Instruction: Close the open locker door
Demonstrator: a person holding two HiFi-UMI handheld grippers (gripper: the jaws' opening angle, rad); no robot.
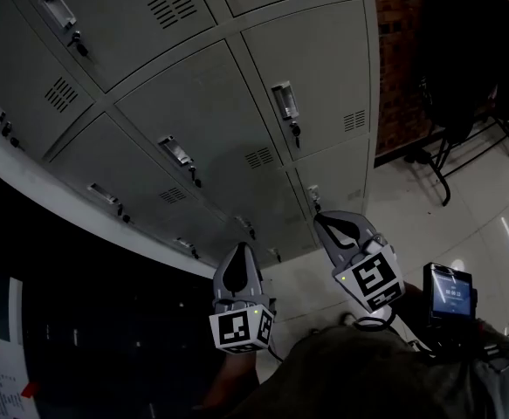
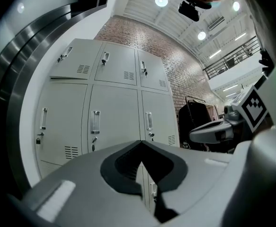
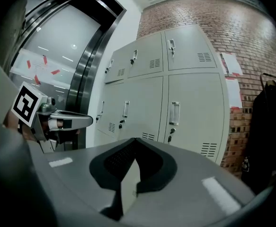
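Hovering side by side, the left tongs point(image 1: 239, 251) and right tongs point(image 1: 322, 220) are each pressed together, pinching nothing; the grey locker doors point(image 1: 210, 103) stand ahead, untouched, beside a brick wall point(image 1: 402, 68).

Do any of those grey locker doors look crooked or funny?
Maybe one. In the left gripper view the top-left locker door seems slightly ajar: its bottom edge casts a dark shadow line and looks tilted, while the other doors sit flush. It is hard to be sure. Nothing looks spilled or broken.
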